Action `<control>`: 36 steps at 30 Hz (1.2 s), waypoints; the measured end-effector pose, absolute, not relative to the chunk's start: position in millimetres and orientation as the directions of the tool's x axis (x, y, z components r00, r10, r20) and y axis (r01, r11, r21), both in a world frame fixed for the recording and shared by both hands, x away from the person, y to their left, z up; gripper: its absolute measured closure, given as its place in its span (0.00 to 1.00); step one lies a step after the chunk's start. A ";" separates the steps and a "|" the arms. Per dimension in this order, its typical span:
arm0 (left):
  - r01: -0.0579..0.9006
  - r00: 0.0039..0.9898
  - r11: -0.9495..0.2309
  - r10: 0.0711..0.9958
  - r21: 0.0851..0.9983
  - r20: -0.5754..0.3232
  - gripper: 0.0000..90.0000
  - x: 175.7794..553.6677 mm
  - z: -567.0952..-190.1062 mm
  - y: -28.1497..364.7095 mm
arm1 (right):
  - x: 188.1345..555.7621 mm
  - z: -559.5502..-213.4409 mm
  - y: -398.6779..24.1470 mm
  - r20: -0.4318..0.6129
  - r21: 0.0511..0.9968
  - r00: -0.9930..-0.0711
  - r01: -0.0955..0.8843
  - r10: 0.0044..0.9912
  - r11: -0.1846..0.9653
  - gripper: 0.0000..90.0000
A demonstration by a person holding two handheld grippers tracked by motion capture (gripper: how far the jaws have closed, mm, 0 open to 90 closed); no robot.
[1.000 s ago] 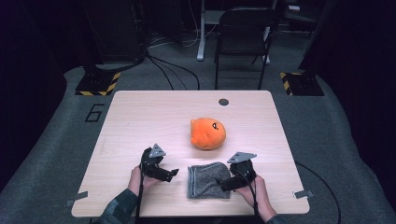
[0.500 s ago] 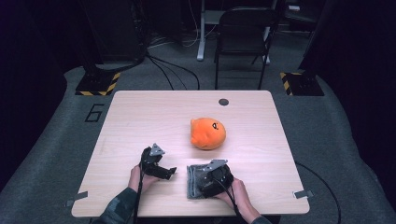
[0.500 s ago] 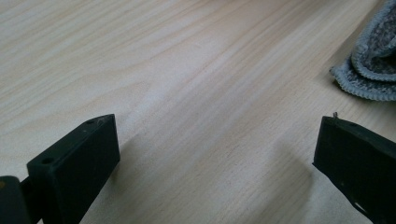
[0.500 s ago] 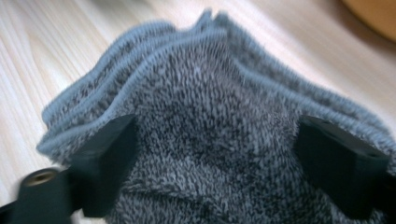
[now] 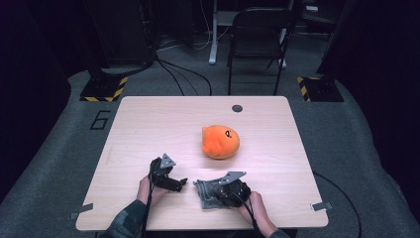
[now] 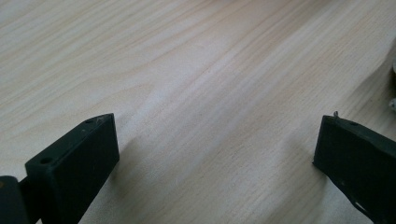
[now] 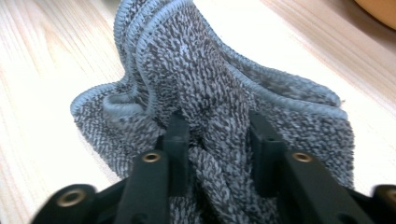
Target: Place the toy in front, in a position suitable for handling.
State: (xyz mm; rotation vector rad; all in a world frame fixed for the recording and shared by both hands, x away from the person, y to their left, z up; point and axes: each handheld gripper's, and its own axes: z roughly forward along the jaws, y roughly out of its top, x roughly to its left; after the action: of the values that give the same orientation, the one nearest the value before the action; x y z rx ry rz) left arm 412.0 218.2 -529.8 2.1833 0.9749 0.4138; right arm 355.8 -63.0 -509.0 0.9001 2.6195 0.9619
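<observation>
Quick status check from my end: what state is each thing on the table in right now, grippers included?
grey cloth: bunched into folds, pinched at the near edge, resting on the table.
right gripper: jaws just closed, shut on the grey cloth.
left gripper: jaws wide open, nothing between them, low over bare wood.
orange plush toy: resting on the table, untouched.
table: light wood, level.

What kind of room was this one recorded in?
Probably a lab or studio set up for recording, not a home. A lone wooden table stands on grey carpet, with yellow-and-black striped stand bases behind it, loose cables on the floor, a folding chair, and dark surroundings.
</observation>
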 end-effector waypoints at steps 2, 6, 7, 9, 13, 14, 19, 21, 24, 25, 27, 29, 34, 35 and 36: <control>0.523 0.666 -0.472 0.746 0.710 0.006 0.00 412.0 -529.8 218.2 | 354.6 -507.8 -63.6 0.015 0.656 -0.786 0.474 0.618 0.588 0.78; 0.522 0.667 -0.473 0.745 0.710 0.006 0.00 412.1 -529.8 218.3 | 351.8 -498.8 -68.9 0.023 0.663 -0.792 0.469 0.610 0.584 0.79; 0.522 0.667 -0.473 0.745 0.710 0.006 0.00 412.1 -529.8 218.3 | 350.9 -495.8 -71.2 0.026 0.666 -0.793 0.467 0.608 0.581 0.79; 0.522 0.667 -0.473 0.745 0.710 0.005 0.00 412.1 -529.8 218.3 | 348.8 -491.0 -75.1 0.017 0.674 -0.789 0.462 0.614 0.576 0.79; 0.522 0.667 -0.473 0.745 0.710 0.006 0.00 412.1 -529.8 218.4 | 346.4 -481.1 -87.7 0.012 0.691 -0.771 0.467 0.637 0.552 0.79; 0.522 0.667 -0.473 0.745 0.710 0.006 0.00 412.1 -529.8 218.4 | 346.4 -479.9 -90.3 0.013 0.695 -0.768 0.468 0.641 0.547 0.79; 0.521 0.668 -0.473 0.744 0.710 0.005 0.00 412.2 -529.8 218.4 | 345.7 -473.6 -106.8 0.010 0.694 -0.742 0.488 0.670 0.530 0.78; 0.521 0.668 -0.474 0.744 0.710 0.006 0.00 412.2 -529.8 218.4 | 346.4 -471.5 -113.0 0.006 0.697 -0.733 0.491 0.680 0.522 0.78; 0.521 0.668 -0.474 0.744 0.710 0.006 0.00 412.2 -529.8 218.5 | 345.9 -469.4 -120.4 -0.003 0.690 -0.719 0.502 0.696 0.521 0.78; 0.520 0.669 -0.473 0.743 0.711 0.005 0.00 412.3 -530.0 218.5 | 345.8 -469.1 -122.7 -0.008 0.688 -0.712 0.506 0.702 0.520 0.78; 0.520 0.668 -0.473 0.745 0.712 0.007 0.00 412.2 -530.0 218.4 | 346.6 -468.4 -129.9 -0.017 0.690 -0.707 0.504 0.707 0.520 0.78; 0.520 0.669 -0.473 0.743 0.712 0.005 0.00 412.3 -530.0 218.5 | 347.4 -467.3 -137.2 -0.012 0.694 -0.683 0.520 0.730 0.498 0.78; 0.520 0.669 -0.474 0.743 0.710 0.006 0.00 412.3 -529.8 218.5 | 351.8 -464.0 -158.6 -0.014 0.704 -0.624 0.549 0.781 0.451 0.78; 0.519 0.668 -0.473 0.744 0.712 0.007 0.00 412.3 -530.0 218.4 | 352.8 -463.4 -162.7 -0.018 0.703 -0.625 0.547 0.781 0.454 0.78; 0.519 0.668 -0.473 0.744 0.712 0.007 0.00 412.3 -530.0 218.4 | 354.1 -463.1 -167.5 -0.015 0.708 -0.606 0.556 0.795 0.436 0.78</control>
State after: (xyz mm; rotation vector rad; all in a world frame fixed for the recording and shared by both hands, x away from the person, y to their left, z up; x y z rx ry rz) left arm 412.3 218.4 -530.0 2.1829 0.9697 0.4143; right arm 354.1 -167.5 -463.1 1.1538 2.3476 0.9634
